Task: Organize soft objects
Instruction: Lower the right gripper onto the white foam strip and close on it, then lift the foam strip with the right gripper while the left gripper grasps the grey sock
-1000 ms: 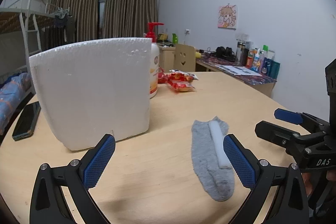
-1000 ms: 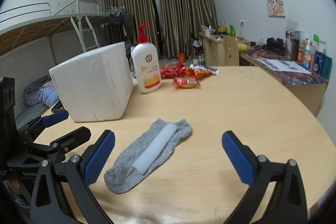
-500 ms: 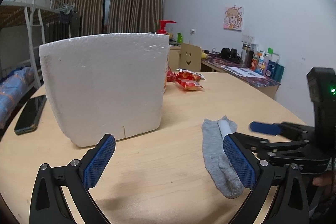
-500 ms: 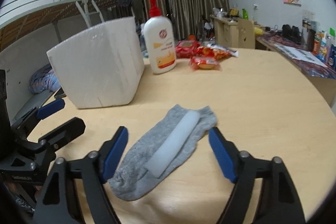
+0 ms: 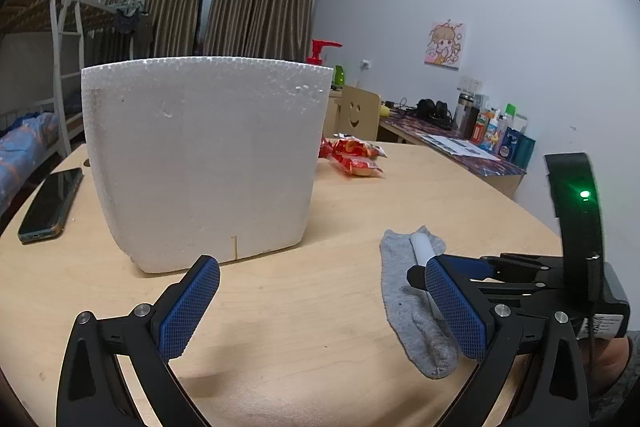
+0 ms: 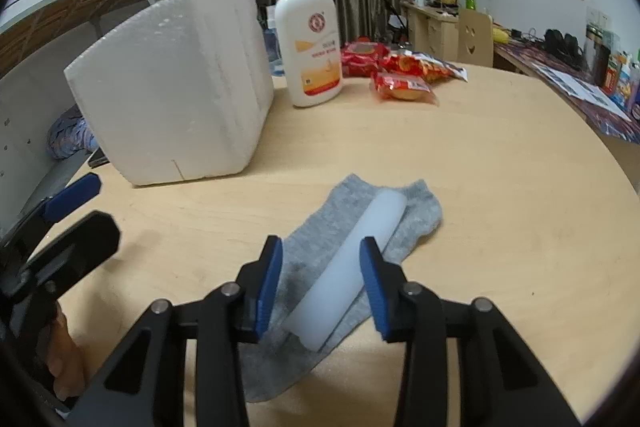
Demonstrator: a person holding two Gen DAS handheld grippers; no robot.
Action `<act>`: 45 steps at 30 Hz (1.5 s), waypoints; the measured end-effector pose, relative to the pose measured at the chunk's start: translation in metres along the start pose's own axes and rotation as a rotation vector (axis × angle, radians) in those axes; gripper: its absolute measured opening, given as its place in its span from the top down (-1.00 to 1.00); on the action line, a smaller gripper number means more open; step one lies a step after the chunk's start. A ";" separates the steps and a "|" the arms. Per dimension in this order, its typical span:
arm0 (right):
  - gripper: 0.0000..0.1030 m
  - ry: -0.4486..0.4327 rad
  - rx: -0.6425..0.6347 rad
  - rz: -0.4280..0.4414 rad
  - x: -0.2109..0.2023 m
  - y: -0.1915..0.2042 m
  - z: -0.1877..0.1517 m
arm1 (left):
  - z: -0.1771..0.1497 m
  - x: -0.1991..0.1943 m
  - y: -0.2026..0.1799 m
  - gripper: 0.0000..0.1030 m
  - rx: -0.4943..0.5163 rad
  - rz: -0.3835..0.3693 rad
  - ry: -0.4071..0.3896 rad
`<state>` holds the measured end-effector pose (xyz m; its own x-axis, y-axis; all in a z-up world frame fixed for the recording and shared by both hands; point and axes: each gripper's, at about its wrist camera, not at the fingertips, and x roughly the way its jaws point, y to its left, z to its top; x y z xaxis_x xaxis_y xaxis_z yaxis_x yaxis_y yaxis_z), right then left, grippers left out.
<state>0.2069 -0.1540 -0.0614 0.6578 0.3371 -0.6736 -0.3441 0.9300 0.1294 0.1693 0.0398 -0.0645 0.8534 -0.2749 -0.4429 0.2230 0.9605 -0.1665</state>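
1. The sock (image 6: 416, 207) is lying flat on the table (image 6: 500, 187), a white foam stick (image 6: 352, 259) on top.
2. My right hand-held gripper (image 6: 322, 283) has just been closing around the stick, not yet pressing; my left hand-held gripper (image 5: 320, 311) is hanging released.
3. Both are looking light and squashy, so I am aiming for the stick's middle.

Foam box (image 5: 200, 163): white, beaded grain. Sock (image 6: 316, 259): heather grey; dark smudge mid-length. Foam stick (image 6: 348, 267) on it: translucent white. Table (image 6: 500, 187): pale wood, faint grain. Left gripper (image 5: 316, 307) and right gripper (image 6: 322, 279): black frames, blue cross-hatched pads. Pump bottle (image 6: 310, 43): white, red pump, orange-yellow label. Snack packets (image 6: 404, 71): red, some yellow. Curtains (image 5: 212, 3): brown, vertical folds. Phone (image 5: 52, 203): black.
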 end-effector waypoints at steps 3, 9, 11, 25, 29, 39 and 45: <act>0.17 0.010 0.001 -0.018 0.002 0.000 0.000 | -0.001 -0.001 -0.001 -0.99 0.003 -0.007 -0.006; 0.32 0.027 -0.019 -0.070 0.002 0.003 -0.003 | -0.001 -0.004 -0.004 -0.99 0.020 -0.017 -0.017; 0.34 0.025 -0.001 -0.069 0.000 0.000 -0.003 | -0.001 -0.004 -0.005 -0.99 0.020 -0.025 -0.018; 0.36 0.059 -0.012 -0.112 0.004 0.000 -0.009 | -0.001 -0.004 -0.007 -0.99 0.031 -0.028 -0.017; 0.52 0.053 -0.003 -0.104 0.002 -0.004 -0.009 | -0.002 -0.003 -0.008 -0.99 0.029 -0.029 -0.015; 0.60 0.004 0.002 -0.067 -0.013 -0.010 -0.007 | 0.000 -0.002 -0.011 -0.99 0.030 -0.022 -0.010; 0.60 -0.041 0.016 -0.061 -0.030 -0.018 -0.004 | 0.001 0.000 -0.020 -0.99 0.038 -0.028 0.003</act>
<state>0.1903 -0.1819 -0.0464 0.7041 0.2850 -0.6504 -0.2919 0.9511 0.1007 0.1651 0.0209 -0.0607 0.8453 -0.3020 -0.4407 0.2648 0.9533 -0.1454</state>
